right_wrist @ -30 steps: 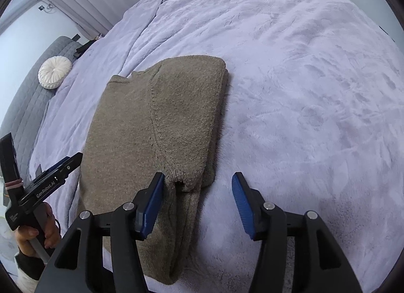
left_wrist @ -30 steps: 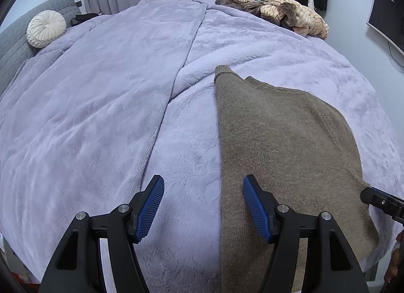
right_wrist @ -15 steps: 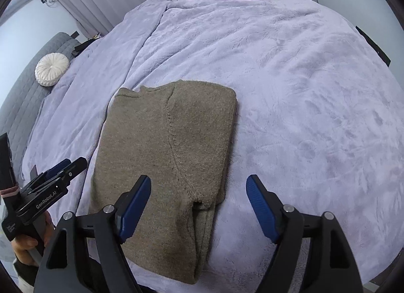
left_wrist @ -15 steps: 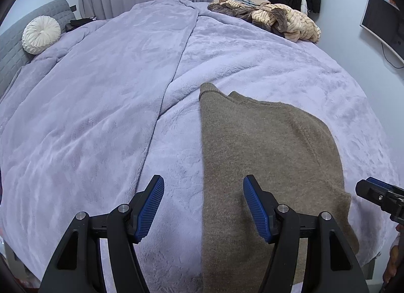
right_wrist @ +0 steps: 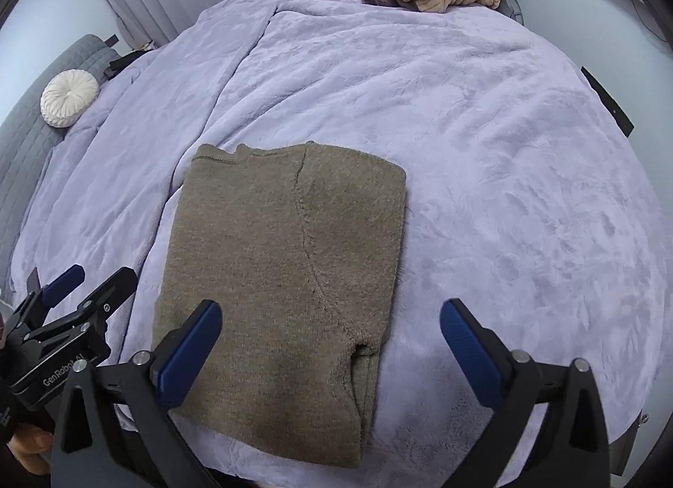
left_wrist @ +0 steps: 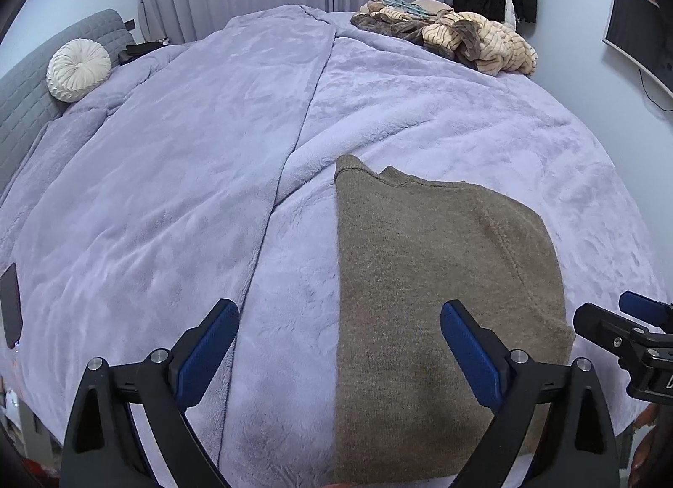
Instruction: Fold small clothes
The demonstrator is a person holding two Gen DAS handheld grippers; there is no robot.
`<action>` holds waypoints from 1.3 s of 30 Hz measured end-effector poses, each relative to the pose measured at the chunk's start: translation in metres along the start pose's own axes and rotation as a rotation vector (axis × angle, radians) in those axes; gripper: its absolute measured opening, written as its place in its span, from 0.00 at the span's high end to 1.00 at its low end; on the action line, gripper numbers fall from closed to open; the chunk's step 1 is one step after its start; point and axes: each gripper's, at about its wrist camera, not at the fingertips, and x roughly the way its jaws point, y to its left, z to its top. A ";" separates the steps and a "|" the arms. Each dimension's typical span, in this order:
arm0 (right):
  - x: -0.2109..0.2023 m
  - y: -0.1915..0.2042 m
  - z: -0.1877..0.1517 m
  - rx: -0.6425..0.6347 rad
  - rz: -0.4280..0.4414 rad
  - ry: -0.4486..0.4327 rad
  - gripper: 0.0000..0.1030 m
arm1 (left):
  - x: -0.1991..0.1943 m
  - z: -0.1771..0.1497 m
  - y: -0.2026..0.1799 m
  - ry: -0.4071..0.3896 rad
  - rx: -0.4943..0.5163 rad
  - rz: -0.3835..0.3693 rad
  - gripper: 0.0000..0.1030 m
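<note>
A brown knitted sweater (left_wrist: pixel 441 261) lies flat on the lilac blanket (left_wrist: pixel 189 193) near the bed's front edge, its sleeves folded in. My left gripper (left_wrist: pixel 336 315) hovers above the sweater's left edge; its jaws are opening and nothing is between the blue pads. In the right wrist view the sweater (right_wrist: pixel 273 257) is a tidy rectangle with the folded sleeve seam down its right half. My right gripper (right_wrist: pixel 332 311) hangs over its lower right part with jaws opening wide, clear of the cloth. Each gripper also shows in the other's view: left gripper (right_wrist: pixel 75 290), right gripper (left_wrist: pixel 622 320).
A heap of beige and brown clothes (left_wrist: pixel 454 38) sits at the bed's far corner. A round white cushion (left_wrist: pixel 78 69) rests against the grey headboard (left_wrist: pixel 25 109). A dark phone (left_wrist: pixel 10 307) lies at the left edge. A screen (left_wrist: pixel 635 34) hangs on the right wall.
Both grippers have lifted and drawn back from the sweater, which now looks smaller. Both pairs of jaws have spread wider. The sweater has stayed put.
</note>
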 end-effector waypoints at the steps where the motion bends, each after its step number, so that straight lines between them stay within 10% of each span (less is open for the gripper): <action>1: 0.001 0.000 0.000 0.000 -0.004 0.001 0.00 | 0.001 0.000 0.001 0.005 -0.004 -0.004 0.06; 39: 0.004 0.010 -0.012 -0.028 -0.112 -0.015 0.00 | 0.000 -0.014 -0.015 0.028 0.014 0.029 0.00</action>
